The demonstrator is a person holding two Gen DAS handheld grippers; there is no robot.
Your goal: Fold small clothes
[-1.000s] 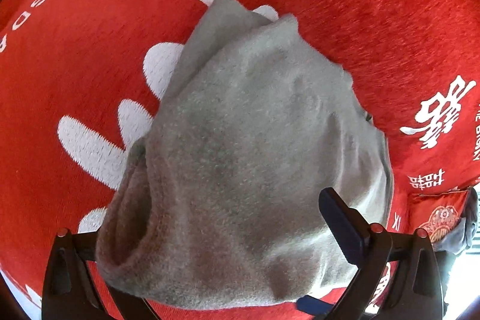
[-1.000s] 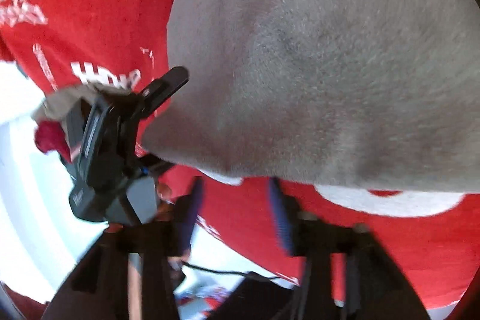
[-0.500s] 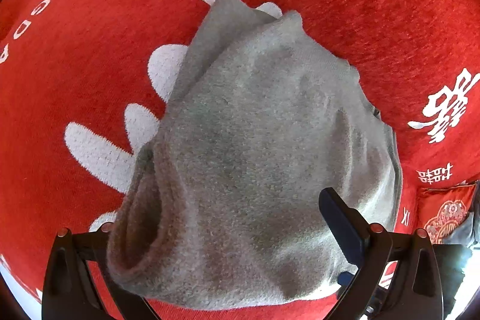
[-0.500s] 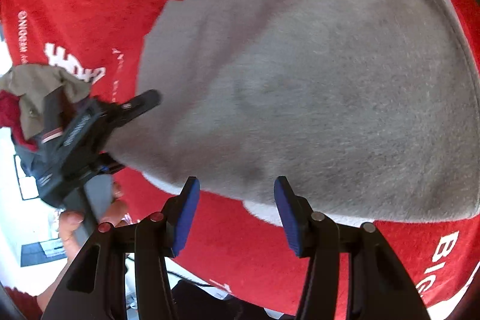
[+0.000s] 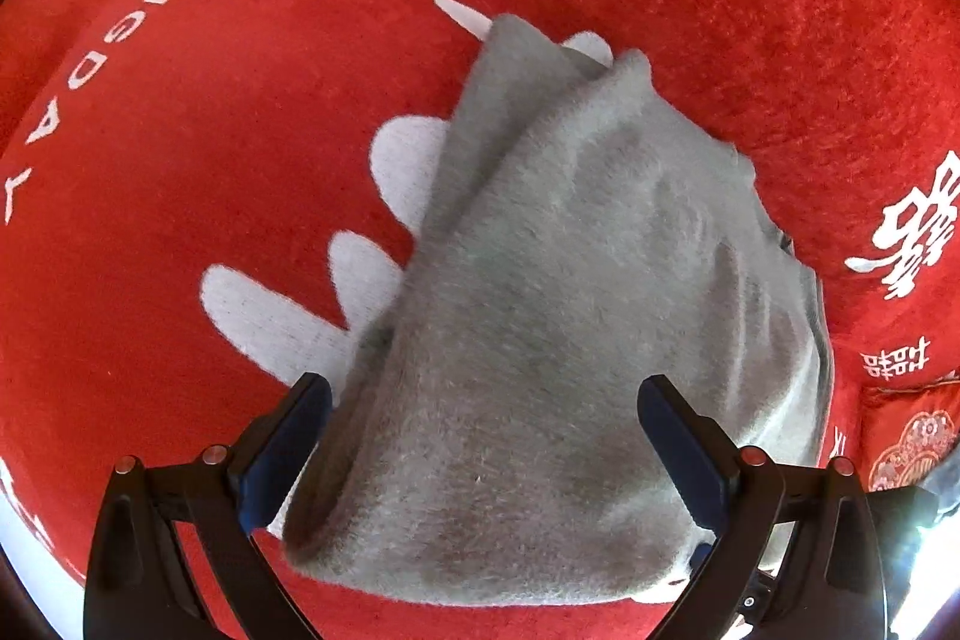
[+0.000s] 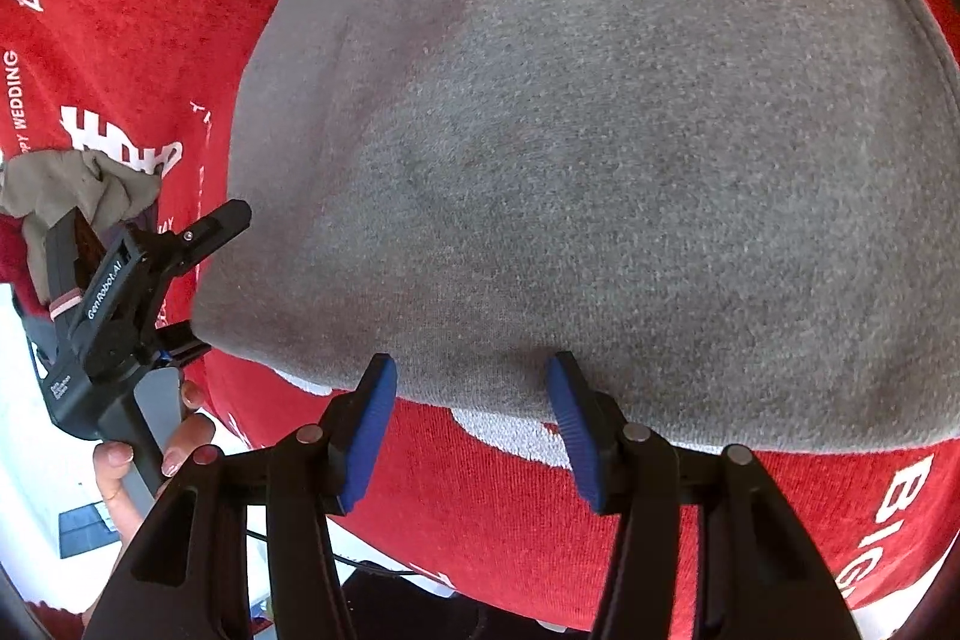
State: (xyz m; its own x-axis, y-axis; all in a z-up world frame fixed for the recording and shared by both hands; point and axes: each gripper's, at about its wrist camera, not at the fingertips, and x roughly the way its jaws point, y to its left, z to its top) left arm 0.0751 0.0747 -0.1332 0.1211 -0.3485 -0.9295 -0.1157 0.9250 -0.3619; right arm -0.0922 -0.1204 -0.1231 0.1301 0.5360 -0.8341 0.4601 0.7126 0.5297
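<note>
Left wrist: we list grey garment [image 5: 588,316] folded between wide-spread left gripper [image 5: 486,400]; right gripper [image 6: 474,394] likewise spread; tidying left.

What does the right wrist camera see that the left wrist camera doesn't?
Only the right wrist view shows the left gripper from outside, the hand holding it and a crumpled beige cloth. Only the left wrist view shows white petal shapes and a patterned red cushion. Both show the grey garment on the red blanket, jaws open.

Left claw [image 5: 483,427] spread wide around grey garment [image 5: 576,310].
</note>
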